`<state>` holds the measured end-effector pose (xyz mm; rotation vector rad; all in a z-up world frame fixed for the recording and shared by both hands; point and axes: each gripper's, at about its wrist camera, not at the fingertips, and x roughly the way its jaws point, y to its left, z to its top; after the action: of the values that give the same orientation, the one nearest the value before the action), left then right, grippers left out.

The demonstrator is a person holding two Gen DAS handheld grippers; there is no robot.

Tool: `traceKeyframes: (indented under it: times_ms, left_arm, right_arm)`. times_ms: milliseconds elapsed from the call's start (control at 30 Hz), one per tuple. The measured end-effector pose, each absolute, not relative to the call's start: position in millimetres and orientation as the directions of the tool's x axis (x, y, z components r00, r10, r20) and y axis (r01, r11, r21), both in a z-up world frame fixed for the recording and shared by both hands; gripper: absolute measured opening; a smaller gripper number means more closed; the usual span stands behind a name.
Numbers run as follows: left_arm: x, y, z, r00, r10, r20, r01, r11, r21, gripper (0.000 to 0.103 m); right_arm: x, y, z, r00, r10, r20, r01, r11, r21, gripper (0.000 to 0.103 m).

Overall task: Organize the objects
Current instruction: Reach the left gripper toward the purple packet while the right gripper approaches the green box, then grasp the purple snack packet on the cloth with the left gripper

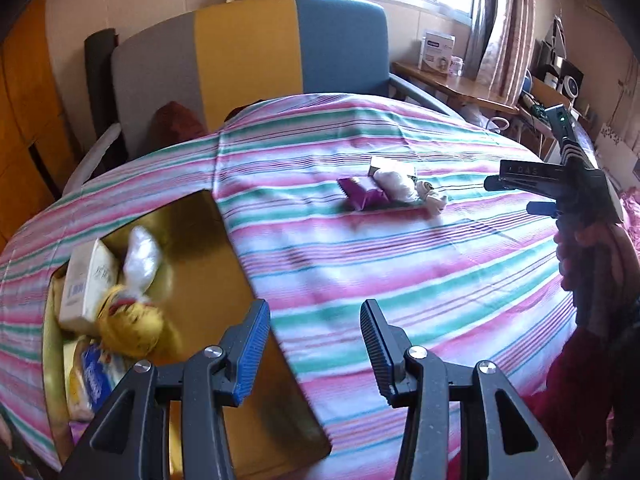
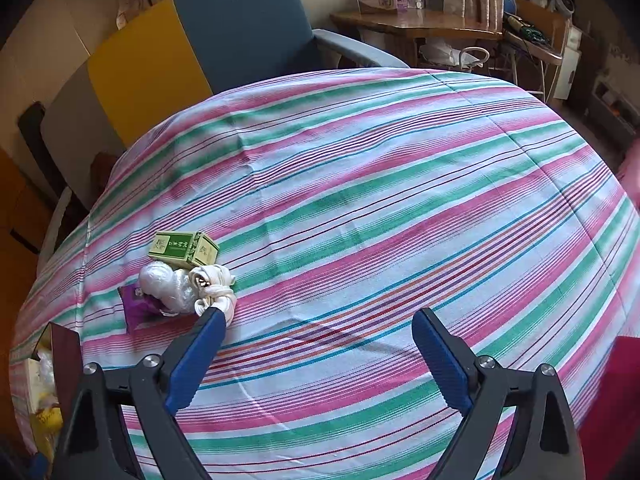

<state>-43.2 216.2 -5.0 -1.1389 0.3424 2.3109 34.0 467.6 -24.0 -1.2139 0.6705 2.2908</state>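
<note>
- Four small things are left in a huddle on the striped table (image 2: 380,184): a green box (image 2: 184,250) at the far side, a white wrapped bundle (image 2: 168,286) touching it on the near side, a purple packet (image 2: 138,304) poking out to the left of that, and a knotted white bag (image 2: 214,286) on the right end.
- Right tongs (image 2: 316,334) are wide open with nothing between them. The huddle sits off to their left, and the left pad looks like it's just at the knotted bag, though I can't tell if it's really touching.
- So the key thing: the pile is left of the gap, not in it. I'd guess the right tongs need to slide left before closing.
- The pile runs roughly near-left to far-right, so the bag end is the nearest bit.
- Left tongs (image 1: 314,344) are about half open and empty, hanging over the rim of the gold-lined box (image 1: 224,256). The pile is well apart from them, far and right, so the right hand is nearer.
- That box already has a cream carton (image 1: 86,284), a yellow pouch (image 1: 128,326) and more inside.
- Nothing blocks the way, just bare cloth.
</note>
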Motion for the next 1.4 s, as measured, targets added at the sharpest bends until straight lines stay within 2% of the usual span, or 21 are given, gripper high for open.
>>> traceKeyframes:
  times_ms: [233, 267, 333, 433, 500, 533, 567, 733, 1033, 1100, 1133, 1167, 1233, 1400]
  left_arm:
    - [-78, 252, -20, -0.408, 0.390, -0.826, -0.553, -0.825, -0.116, 0.047]
    - [-83, 260, -21, -0.430, 0.371, -0.823, -0.533, -0.840, -0.100, 0.047]
    - [-91, 281, -25, -0.493, 0.314, -0.811, -0.554, -0.832, 0.015, 0.046]
    - [-104, 309, -36, -0.470, 0.292, -0.833, -0.617, -0.784, 0.073, 0.046]
    - [-112, 329, -41, -0.480, 0.288, -0.828, -0.658, -0.743, 0.123, 0.051]
    - [-115, 338, -42, -0.498, 0.287, -0.818, -0.676, -0.720, 0.159, 0.061]
    - [-118, 346, -45, -0.504, 0.287, -0.815, -0.693, -0.697, 0.183, 0.066]
    - [-148, 377, -62, -0.472, 0.250, -0.845, -0.745, -0.625, 0.232, 0.071]
    - [-176, 404, -90, -0.418, 0.232, -0.878, -0.823, -0.506, 0.258, 0.071]
    - [-178, 406, -95, -0.409, 0.228, -0.884, -0.823, -0.511, 0.248, 0.066]
    - [-178, 404, -94, -0.390, 0.251, -0.886, -0.826, -0.520, 0.217, 0.055]
    - [-177, 401, -93, -0.370, 0.270, -0.889, -0.828, -0.530, 0.184, 0.038]
    - [-170, 395, -92, -0.378, 0.273, -0.885, -0.813, -0.555, 0.176, 0.033]
    - [-141, 369, -89, -0.327, 0.308, -0.894, -0.773, -0.631, 0.065, 0.033]
  right_arm:
    - [33, 466, -24, -0.513, 0.149, -0.845, -0.587, -0.779, 0.219, 0.095]
    - [33, 465, -24, -0.515, 0.144, -0.845, -0.584, -0.781, 0.223, 0.095]
    - [33, 464, -24, -0.522, 0.136, -0.842, -0.578, -0.783, 0.231, 0.095]
    - [33, 464, -23, -0.530, 0.120, -0.839, -0.571, -0.782, 0.249, 0.096]
    - [33, 465, -24, -0.532, 0.109, -0.840, -0.566, -0.783, 0.258, 0.096]
    - [33, 465, -23, -0.535, 0.104, -0.839, -0.563, -0.784, 0.262, 0.096]
    - [33, 465, -23, -0.538, 0.098, -0.837, -0.559, -0.785, 0.267, 0.096]
    - [33, 464, -22, -0.550, 0.071, -0.832, -0.544, -0.787, 0.293, 0.097]
    - [32, 462, -24, -0.557, 0.024, -0.830, -0.524, -0.786, 0.329, 0.098]
    - [31, 463, -26, -0.555, 0.022, -0.832, -0.525, -0.784, 0.330, 0.098]
    - [32, 463, -26, -0.554, 0.022, -0.833, -0.527, -0.783, 0.330, 0.098]
    - [31, 463, -26, -0.552, 0.022, -0.833, -0.528, -0.783, 0.329, 0.098]
    - [31, 463, -28, -0.549, 0.022, -0.836, -0.528, -0.784, 0.326, 0.098]
    - [30, 462, -30, -0.538, 0.048, -0.841, -0.535, -0.791, 0.297, 0.098]
